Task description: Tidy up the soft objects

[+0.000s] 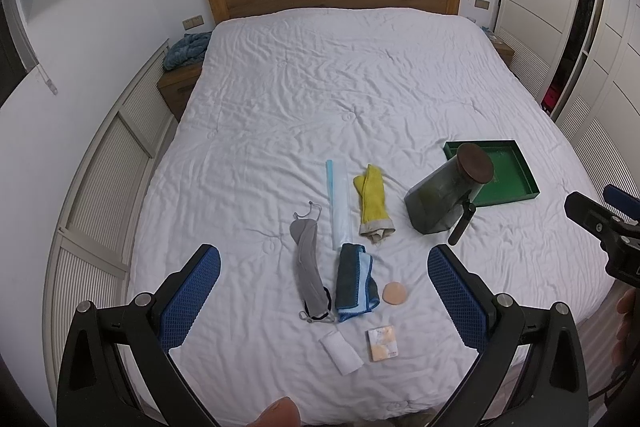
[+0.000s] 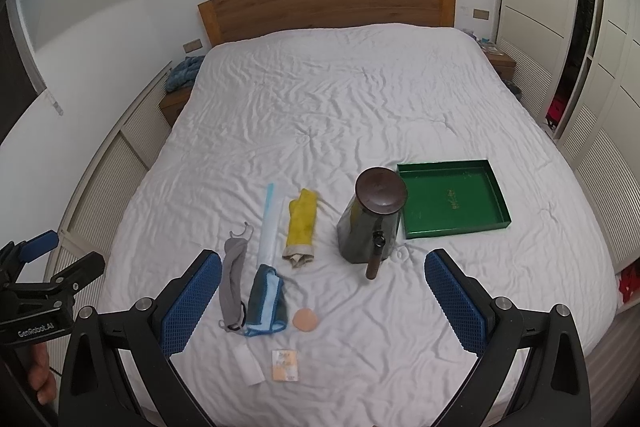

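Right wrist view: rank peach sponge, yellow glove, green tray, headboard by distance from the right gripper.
From the right gripper:
1. Peach sponge, just left of centre.
2. Yellow glove, farther left.
3. Green tray, right.
4. Headboard, far end.

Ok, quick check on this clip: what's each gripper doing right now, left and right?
Left gripper: open, holding nothing, above the cloths on the bed.
Right gripper: open, holding nothing, also above the bed.
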Motion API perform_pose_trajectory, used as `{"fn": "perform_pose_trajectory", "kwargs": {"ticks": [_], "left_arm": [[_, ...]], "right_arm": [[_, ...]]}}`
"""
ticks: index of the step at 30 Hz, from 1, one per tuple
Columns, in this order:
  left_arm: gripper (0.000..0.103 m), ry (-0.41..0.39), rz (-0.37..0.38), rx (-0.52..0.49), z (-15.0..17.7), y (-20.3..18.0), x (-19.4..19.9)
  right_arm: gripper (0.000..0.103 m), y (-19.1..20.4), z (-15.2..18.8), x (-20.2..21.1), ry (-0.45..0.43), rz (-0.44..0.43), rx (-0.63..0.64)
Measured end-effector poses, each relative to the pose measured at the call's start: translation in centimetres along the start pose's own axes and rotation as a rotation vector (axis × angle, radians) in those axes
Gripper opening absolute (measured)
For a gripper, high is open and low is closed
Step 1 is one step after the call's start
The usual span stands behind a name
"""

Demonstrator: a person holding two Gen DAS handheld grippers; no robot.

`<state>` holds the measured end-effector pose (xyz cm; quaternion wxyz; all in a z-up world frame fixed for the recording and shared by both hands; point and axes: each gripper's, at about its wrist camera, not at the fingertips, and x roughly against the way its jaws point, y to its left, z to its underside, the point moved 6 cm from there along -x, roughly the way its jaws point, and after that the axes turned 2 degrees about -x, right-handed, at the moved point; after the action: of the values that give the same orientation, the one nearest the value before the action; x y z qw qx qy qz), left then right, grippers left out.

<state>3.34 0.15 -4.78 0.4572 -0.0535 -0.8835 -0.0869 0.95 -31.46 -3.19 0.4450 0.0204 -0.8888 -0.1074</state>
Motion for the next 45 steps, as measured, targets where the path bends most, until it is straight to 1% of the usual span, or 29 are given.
{"fn": "perform_pose_trajectory", "kwargs": {"ticks": [3,4,8,13,21,24,28,31,33,36,41,43,45], "left_arm": [[0.102,0.0,-0.002,-0.001,0.0,0.0,0.0],[0.102,0.001,-0.002,0.0,0.5,0.0,0.2],[0.102,0.01,0.0,0.007,1.1,0.4,-0.1],[0.102,0.026,-0.003,0.015,2.2,1.6,-1.5],[0.102,0.059,-0.005,0.036,3.2,3.8,-4.5],[0.102,0.071,-0.004,0.063,3.9,5.4,-6.1],[0.102,0.086,-0.018,0.058,5.4,7.2,-8.8],[0.102,0.1,0.021,0.05,6.5,7.9,-11.2],[0.102,0.114,0.025,0.042,7.2,8.2,-12.9],[0.102,0.123,0.055,0.026,7.9,8.2,-15.2],[0.102,0.108,0.105,0.011,7.6,7.7,-18.9],[0.102,0.094,0.137,0.009,7.1,7.3,-20.7],[0.102,0.091,0.145,0.01,6.3,6.8,-22.8]], "right_arm": [[0.103,0.0,-0.1,-0.3,0.004,-0.007,0.001],[0.103,0.4,0.4,-0.7,0.005,-0.009,0.004],[0.103,0.8,0.6,-1.3,0.013,-0.017,0.022],[0.103,1.7,0.7,-2.4,0.024,-0.021,0.043],[0.103,4.6,1.7,-6.5,0.078,-0.041,0.087],[0.103,6.0,2.3,-8.8,0.096,-0.052,0.109],[0.103,7.4,3.3,-12.3,0.119,-0.064,0.135],[0.103,8.3,4.3,-15.6,0.138,-0.07,0.146],[0.103,8.9,4.9,-18.0,0.152,-0.067,0.154],[0.103,9.3,5.4,-21.1,0.16,-0.062,0.165],[0.103,9.7,5.5,-26.7,0.146,-0.039,0.188],[0.103,9.5,5.3,-28.9,0.139,-0.03,0.192],[0.103,9.1,5.2,-31.5,0.134,-0.019,0.192]]}}
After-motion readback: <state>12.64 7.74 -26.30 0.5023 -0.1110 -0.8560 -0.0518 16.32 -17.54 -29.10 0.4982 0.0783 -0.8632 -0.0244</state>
